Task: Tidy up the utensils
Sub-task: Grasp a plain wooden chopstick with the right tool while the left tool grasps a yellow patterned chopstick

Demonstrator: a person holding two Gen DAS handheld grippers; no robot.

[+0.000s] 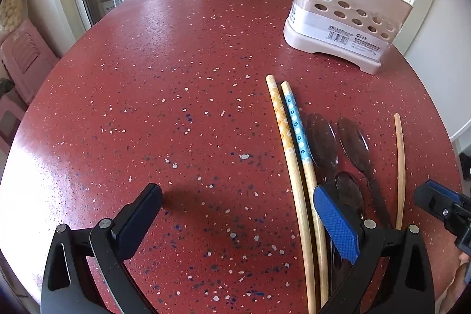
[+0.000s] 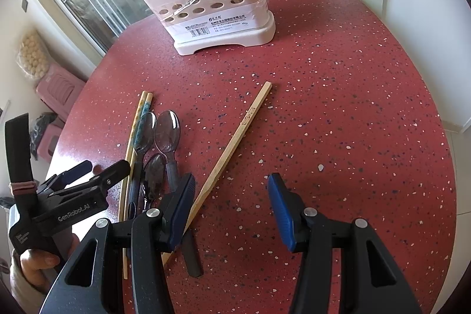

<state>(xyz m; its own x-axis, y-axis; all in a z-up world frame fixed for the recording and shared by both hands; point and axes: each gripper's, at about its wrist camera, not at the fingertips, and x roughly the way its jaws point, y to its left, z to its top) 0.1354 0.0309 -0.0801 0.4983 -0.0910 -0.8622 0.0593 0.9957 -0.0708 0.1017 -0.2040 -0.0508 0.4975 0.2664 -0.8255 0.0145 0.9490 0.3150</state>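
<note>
**Both tools empty, utensils loose**

Right tool (image 2: 231, 208) & left tool (image 1: 238, 214) hung w/ jaws apart, gripping nothing. Chopsticks (image 1: 290, 143) & spoons (image 2: 167, 131) lay on tabletop (image 1: 176, 78); holder (image 2: 217, 8) stood well apart. We judged a pick-up next, closing on one piece.

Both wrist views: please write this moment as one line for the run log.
left gripper: open, empty | right gripper: open, empty | holder: upright, some utensils inside | table: patterned chopsticks, spoons, plain chopstick lying loose
</note>
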